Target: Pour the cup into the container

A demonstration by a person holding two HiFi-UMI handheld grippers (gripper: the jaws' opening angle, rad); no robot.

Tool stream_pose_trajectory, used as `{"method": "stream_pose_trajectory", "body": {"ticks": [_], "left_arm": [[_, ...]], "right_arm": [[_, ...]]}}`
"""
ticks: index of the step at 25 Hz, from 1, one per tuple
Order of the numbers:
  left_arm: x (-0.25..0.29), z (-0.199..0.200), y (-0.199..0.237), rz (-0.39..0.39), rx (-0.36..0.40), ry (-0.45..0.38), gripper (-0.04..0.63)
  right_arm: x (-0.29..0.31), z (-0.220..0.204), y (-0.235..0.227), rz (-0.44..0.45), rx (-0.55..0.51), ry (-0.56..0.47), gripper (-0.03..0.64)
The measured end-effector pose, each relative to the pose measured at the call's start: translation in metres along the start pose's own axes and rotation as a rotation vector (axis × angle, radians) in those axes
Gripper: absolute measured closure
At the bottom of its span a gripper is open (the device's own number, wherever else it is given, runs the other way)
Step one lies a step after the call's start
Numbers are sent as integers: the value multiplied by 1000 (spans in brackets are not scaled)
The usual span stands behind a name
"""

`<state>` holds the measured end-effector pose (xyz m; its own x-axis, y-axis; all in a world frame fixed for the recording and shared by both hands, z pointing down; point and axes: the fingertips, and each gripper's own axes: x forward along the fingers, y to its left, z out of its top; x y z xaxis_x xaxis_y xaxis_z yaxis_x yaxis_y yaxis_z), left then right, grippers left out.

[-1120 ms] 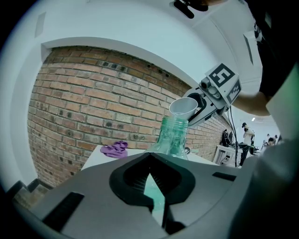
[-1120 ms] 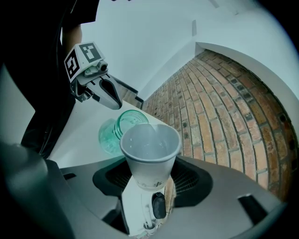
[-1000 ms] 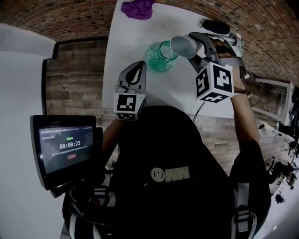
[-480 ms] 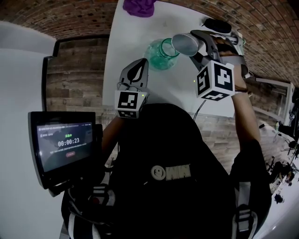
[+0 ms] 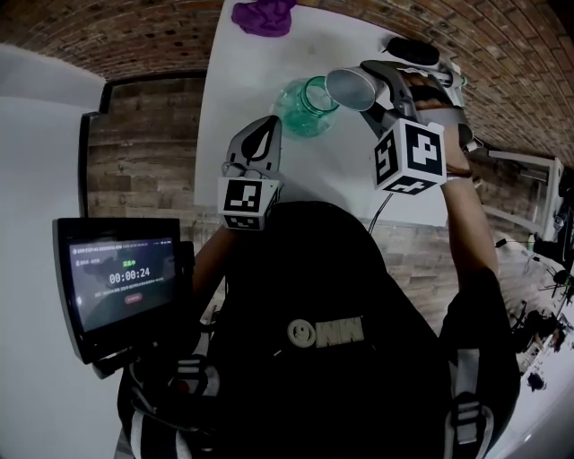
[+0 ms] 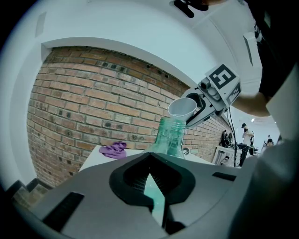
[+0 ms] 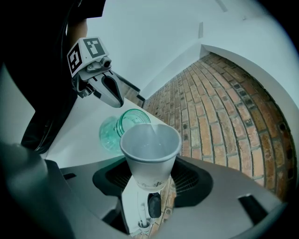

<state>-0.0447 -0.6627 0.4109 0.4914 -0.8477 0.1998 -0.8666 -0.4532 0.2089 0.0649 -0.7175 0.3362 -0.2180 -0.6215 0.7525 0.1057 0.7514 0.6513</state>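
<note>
A dark monitor screen (image 5: 126, 282) showing a timer stands off the left side of the white tabletop (image 5: 233, 81), beside a brick floor. A crumpled purple cloth (image 5: 265, 16) lies at the tabletop's far edge, close to the far left corner. The left gripper (image 5: 272, 123) hovers over the near edge on the left. Its fingertips are drawn together with nothing between them, and it points at the jar. In the left gripper view only a thin slit shows behind the closed tips.

The green-tinted clear glass jar (image 5: 303, 112) stands upright near the middle of the tabletop, its round mouth open.

Just to its right, the white paper cup (image 5: 352, 90) is tipped on its side above the jar, with its rim over the edge of the jar's mouth. The right gripper (image 5: 371, 90) clamps the cup's lower body between its two jaws, angled down toward the jar. In the right gripper view the cup (image 7: 150, 149) sits squarely between the pads, and its inside looks pale. Whether anything is flowing out cannot be told.

A black oval object (image 5: 413, 51) rests near the far right corner.
</note>
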Motion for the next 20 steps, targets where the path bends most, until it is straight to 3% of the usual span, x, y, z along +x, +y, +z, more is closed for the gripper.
{"method": "stream_pose_trajectory", "body": {"ticks": [20], "left_arm": [[0,2,2,10,-7,-4,598]], "right_arm": [[1,3,-5,-12,-38,4,362]]}}
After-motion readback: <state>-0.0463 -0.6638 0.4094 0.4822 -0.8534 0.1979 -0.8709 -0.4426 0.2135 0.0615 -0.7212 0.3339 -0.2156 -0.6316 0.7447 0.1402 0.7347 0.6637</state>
